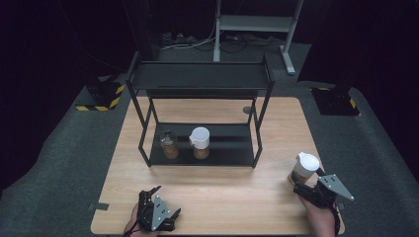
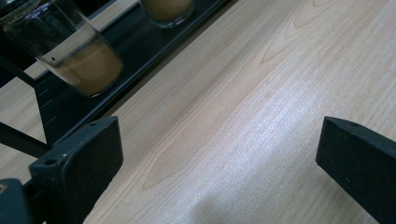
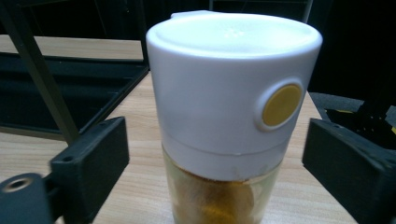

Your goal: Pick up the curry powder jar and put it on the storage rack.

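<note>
jaws: right gripper (image 3: 215,154) spread wide either side of white-lidded jar (image 3: 233,116), not touching | left gripper (image 2: 219,158) spread over bare table (image 2: 261,93) | jar: table's right edge, clear of black shelf (image 1: 200,79)

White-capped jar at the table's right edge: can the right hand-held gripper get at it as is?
Probably yes. The right hand-held gripper is open with the jar standing upright between its jaws, not yet touched; nothing stands between them.
</note>
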The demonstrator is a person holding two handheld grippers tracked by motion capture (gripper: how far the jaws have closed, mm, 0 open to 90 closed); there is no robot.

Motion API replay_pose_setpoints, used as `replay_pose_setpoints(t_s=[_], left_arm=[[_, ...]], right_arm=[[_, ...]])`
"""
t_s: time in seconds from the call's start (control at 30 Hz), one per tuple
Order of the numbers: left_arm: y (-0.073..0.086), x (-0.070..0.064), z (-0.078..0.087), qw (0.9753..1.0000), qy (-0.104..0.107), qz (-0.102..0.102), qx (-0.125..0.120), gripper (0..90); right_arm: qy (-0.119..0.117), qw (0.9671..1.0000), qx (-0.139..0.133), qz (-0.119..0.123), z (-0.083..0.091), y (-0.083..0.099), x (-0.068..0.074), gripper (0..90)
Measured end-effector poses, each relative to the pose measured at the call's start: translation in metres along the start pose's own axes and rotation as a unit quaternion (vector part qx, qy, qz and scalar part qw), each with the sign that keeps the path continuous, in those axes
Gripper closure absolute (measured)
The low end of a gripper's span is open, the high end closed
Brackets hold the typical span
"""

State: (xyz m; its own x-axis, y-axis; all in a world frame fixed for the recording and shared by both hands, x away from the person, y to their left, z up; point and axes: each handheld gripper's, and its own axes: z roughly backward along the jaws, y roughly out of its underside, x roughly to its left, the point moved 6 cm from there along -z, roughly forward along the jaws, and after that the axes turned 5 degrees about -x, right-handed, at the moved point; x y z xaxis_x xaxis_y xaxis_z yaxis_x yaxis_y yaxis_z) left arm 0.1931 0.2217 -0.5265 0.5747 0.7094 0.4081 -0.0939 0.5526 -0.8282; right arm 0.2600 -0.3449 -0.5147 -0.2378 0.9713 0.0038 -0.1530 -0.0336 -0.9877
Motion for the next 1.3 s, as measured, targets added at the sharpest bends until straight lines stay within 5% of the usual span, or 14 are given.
replay_pose_setpoints(t_s=[0.47,1.3], left_arm=[[0.0002,0.0004,0.0004,1.0,0.001,0.0,-0.001,1.0],[0.0008,0.0009,0.0009,1.0,0.003,0.001,-0.004,1.0]], right_arm=[[-0.011,0.9999,-0.007,0.002,-0.0077,0.0048,-0.0078,29.8],[-0.012,0.9999,-0.009,0.004,-0.0088,0.0048,-0.0083,30.3]])
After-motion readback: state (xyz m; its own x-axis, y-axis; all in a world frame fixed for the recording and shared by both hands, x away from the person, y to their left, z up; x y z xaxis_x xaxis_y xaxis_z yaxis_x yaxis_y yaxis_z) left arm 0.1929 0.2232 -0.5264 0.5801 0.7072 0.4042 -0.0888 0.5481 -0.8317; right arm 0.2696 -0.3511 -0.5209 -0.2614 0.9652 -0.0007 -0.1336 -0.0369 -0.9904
